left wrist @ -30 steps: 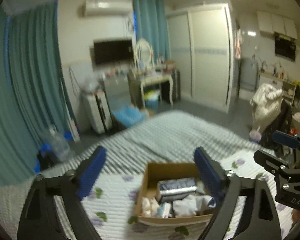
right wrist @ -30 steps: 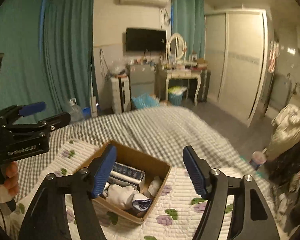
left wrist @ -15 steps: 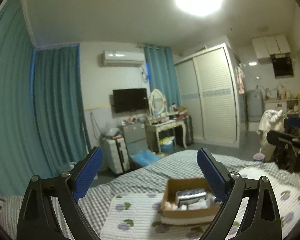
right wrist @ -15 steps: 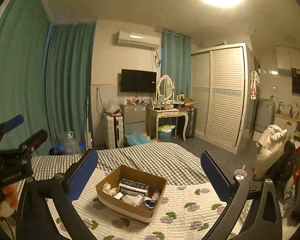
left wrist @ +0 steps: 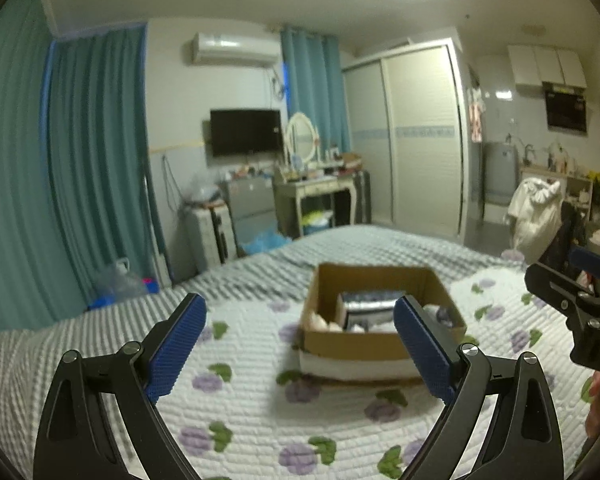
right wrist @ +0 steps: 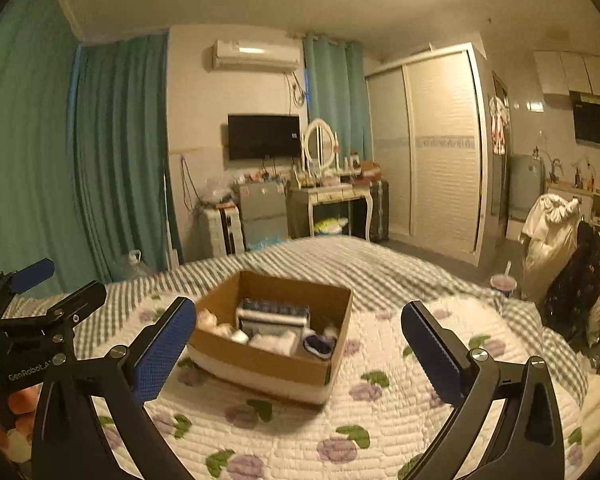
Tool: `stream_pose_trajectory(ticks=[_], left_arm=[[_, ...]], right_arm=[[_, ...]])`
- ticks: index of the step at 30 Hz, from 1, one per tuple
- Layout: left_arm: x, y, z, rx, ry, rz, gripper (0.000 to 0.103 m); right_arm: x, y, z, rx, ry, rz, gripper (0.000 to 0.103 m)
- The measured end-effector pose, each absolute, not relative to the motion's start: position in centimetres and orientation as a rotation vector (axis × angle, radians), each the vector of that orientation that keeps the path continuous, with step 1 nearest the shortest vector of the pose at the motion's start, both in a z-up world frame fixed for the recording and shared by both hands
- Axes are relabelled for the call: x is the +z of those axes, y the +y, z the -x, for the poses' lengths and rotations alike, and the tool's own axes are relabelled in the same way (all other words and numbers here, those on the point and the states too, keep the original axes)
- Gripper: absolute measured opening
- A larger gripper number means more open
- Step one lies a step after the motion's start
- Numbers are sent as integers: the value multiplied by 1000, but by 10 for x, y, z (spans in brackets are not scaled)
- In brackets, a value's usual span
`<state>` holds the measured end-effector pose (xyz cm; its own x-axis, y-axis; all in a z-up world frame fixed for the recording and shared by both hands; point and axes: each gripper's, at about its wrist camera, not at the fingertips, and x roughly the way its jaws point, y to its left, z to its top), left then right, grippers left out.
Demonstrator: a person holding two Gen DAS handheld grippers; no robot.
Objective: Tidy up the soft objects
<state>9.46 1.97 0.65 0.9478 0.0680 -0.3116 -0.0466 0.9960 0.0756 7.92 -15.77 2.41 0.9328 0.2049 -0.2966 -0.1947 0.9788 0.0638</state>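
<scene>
Both pairs of fingers stand spread wide with nothing between them: the left gripper and the right gripper each hover above the flowered quilt, short of the cardboard box that sits on it. The box holds the soft things, a striped folded bundle near its middle, pale rolled pieces at its left end, and a dark rolled sock with white cloth toward its near right corner. From the right gripper the box lies ahead and left of centre, turned corner-on, with its left blue finger overlapping the box's near left corner in the picture. From the left gripper the box lies ahead and right of centre, its long side running left to right, with the right blue finger in front of its near wall. Neither gripper looks clearly nearer; a forward and downward reach over the near wall seems to be what either would need. Far beyond lies the grey checked bedspread.
</scene>
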Motion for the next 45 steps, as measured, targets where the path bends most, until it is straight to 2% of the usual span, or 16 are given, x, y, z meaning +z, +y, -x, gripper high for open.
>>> stream_pose_trajectory(ticks=[12, 45], left_arm=[[0, 25, -79, 41, 328, -30, 97], [-5, 16, -76, 16, 340, -38, 97]], right_arm=[[13, -160, -94, 188, 363, -38, 103], [12, -158, -89, 175, 364, -8, 103]])
